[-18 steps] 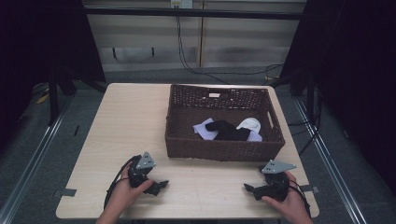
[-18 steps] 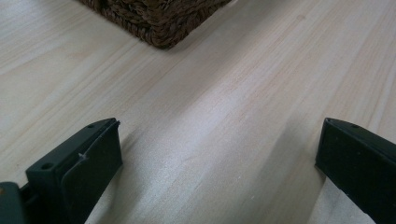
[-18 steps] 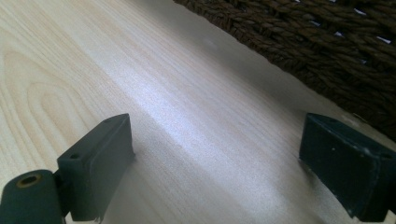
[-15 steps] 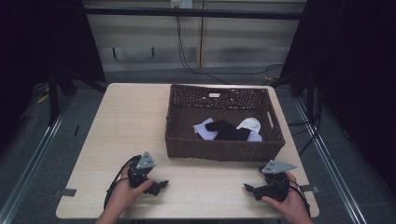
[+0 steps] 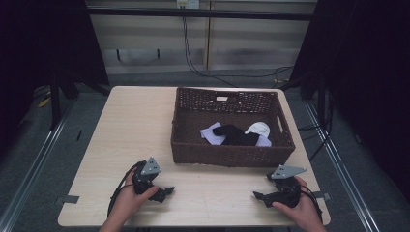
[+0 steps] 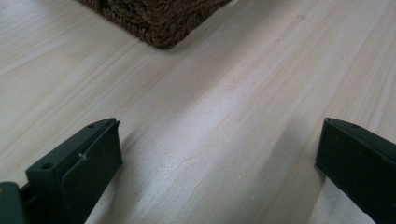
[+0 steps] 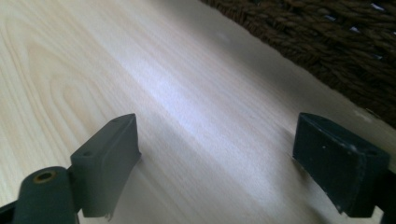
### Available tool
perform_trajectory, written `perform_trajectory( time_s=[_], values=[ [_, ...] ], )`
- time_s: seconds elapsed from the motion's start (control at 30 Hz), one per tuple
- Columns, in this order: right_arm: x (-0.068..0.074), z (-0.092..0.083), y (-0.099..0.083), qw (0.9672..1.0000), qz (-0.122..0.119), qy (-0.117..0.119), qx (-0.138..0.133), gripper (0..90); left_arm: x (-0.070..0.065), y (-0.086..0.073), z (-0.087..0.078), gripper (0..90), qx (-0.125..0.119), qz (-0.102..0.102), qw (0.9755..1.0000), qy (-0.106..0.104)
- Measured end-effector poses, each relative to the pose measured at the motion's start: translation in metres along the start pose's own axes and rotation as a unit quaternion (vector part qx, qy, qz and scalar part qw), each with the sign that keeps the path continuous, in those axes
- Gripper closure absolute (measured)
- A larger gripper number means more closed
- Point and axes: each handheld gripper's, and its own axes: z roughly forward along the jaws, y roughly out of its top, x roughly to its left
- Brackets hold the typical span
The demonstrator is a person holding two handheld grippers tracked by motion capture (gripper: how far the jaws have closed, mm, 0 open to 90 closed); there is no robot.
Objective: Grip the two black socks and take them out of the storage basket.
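Pale wood table (image 5: 125,125), seen from above. Dark wicker basket (image 5: 232,153) standing right of centre, toward one o'clock from the table's middle. Inside it, against the near wall: black cloth (image 5: 235,135) in the middle, lilac cloth (image 5: 210,132) at its nine o'clock, white cloth (image 5: 257,128) at its two o'clock, all touching or overlapping. Small white tag (image 5: 222,98) on the basket's far wall.

Left gripper (image 5: 166,192) low over the near edge at seven o'clock from the basket, held in the left hand (image 5: 126,200), pointing toward three o'clock. Jaws spread wide in the left gripper view (image 6: 219,163), nothing between them but bare wood, a basket corner at twelve o'clock.

Right gripper (image 5: 257,195) at five o'clock from the basket, gripped by the right hand (image 5: 300,209), pointing toward nine o'clock, facing the other. Jaws likewise spread in the right gripper view (image 7: 217,154), empty, wicker wall at two o'clock. Both grippers well apart, each near the basket's front wall, not touching it.
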Motion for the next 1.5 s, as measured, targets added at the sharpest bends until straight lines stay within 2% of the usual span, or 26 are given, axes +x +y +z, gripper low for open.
perform_trajectory(
  time_s=[0.13,0.17,0.27,0.3,0.33,0.4,0.47,0.5,0.53,0.57,0.6,0.63,0.7,0.73,0.77,0.8,0.87,0.97,1.03,1.2,1.23,1.27,1.3,1.33,1.43,1.5],
  values=[
    [0.001,-0.002,0.004,0.9995,-0.017,0.013,0.022,15.2,0.0,0.0,0.0,0.0,0.001,0.0,1.0,0.0],
    [0.002,-0.004,0.007,0.9985,-0.034,0.018,0.038,15.4,0.0,0.0,0.0,0.0,0.001,0.001,1.0,0.001],
    [0.004,-0.007,0.013,0.9959,-0.047,0.028,0.073,17.0,0.0,0.0,-0.001,0.0,0.003,0.001,1.0,0.002],
    [0.004,-0.007,0.013,0.9959,-0.047,0.028,0.073,17.0,0.0,0.0,-0.001,0.0,0.002,0.001,1.0,0.002],
    [0.005,-0.008,0.016,0.9925,-0.058,0.038,0.101,17.0,0.0,0.0,-0.001,0.0,0.002,0.001,1.0,0.002],
    [0.007,-0.009,0.019,0.9884,-0.067,0.045,0.128,17.0,0.0,0.0,-0.001,0.0,0.002,0.001,1.0,0.002],
    [0.007,-0.009,0.023,0.9856,-0.076,0.052,0.142,17.1,0.0,0.0,-0.001,0.0,0.003,0.001,1.0,0.002],
    [0.007,-0.009,0.027,0.9814,-0.076,0.068,0.163,17.5,0.0,0.0,-0.001,0.0,0.003,0.002,1.0,0.002],
    [0.008,-0.009,0.03,0.9782,-0.08,0.071,0.178,17.6,0.0,0.0,-0.001,0.0,0.003,0.001,1.0,0.002],
    [0.008,-0.009,0.03,0.9782,-0.08,0.071,0.178,17.6,0.0,0.0,-0.001,0.0,0.003,0.001,1.0,0.002],
    [0.009,-0.01,0.035,0.969,-0.096,0.075,0.215,18.4,0.0,0.0,-0.001,0.0,0.002,0.001,1.0,0.002],
    [0.01,-0.01,0.038,0.9633,-0.109,0.075,0.233,18.6,0.0,0.0,-0.001,0.0,0.002,0.001,1.0,0.002],
    [0.011,-0.012,0.043,0.9526,-0.123,0.071,0.269,19.1,0.0,0.0,-0.001,0.0,0.002,0.001,1.0,0.002],
    [0.01,-0.012,0.046,0.9487,-0.133,0.07,0.278,19.6,0.0,0.0,-0.001,0.0,0.002,0.001,1.0,0.001],
    [0.011,-0.013,0.048,0.9447,-0.13,0.072,0.292,20.1,0.0,0.0,-0.001,0.0,0.003,0.001,1.0,0.002],
    [0.011,-0.013,0.048,0.9447,-0.13,0.072,0.292,20.1,0.0,0.0,-0.001,0.0,0.003,0.001,1.0,0.002],
    [0.011,-0.015,0.055,0.938,-0.142,0.075,0.307,21.5,0.0,0.0,-0.001,0.0,0.003,0.001,1.0,0.002],
    [0.012,-0.016,0.061,0.9349,-0.154,0.077,0.31,21.5,-0.001,0.0,0.0,0.0,0.001,-0.001,1.0,0.001],
    [0.013,-0.017,0.063,0.9345,-0.153,0.077,0.312,21.5,0.0,0.0,-0.001,0.0,0.003,0.001,1.0,0.002],
    [0.014,-0.025,0.081,0.9236,-0.17,0.087,0.332,22.5,0.0,0.0,-0.001,0.0,0.003,0.001,1.0,0.002],
    [0.014,-0.027,0.086,0.9232,-0.167,0.09,0.334,22.9,0.0,0.0,-0.001,0.0,0.002,0.001,1.0,0.002],
    [0.014,-0.029,0.09,0.9213,-0.171,0.093,0.337,23.1,0.0,0.0,-0.001,0.0,0.002,0.001,1.0,0.002],
    [0.014,-0.029,0.09,0.9213,-0.171,0.093,0.337,23.1,0.0,0.0,-0.001,0.0,0.002,0.001,1.0,0.002],
    [0.012,-0.035,0.101,0.9184,-0.174,0.096,0.342,23.4,0.0,0.0,-0.001,0.0,0.003,0.001,1.0,0.002],
    [0.011,-0.044,0.118,0.9173,-0.176,0.097,0.344,23.6,0.0,0.0,-0.001,0.0,0.003,0.001,1.0,0.002],
    [0.01,-0.048,0.129,0.9152,-0.18,0.099,0.347,23.7,-0.001,0.0,0.0,0.0,0.001,-0.001,1.0,0.001]
  ],
)
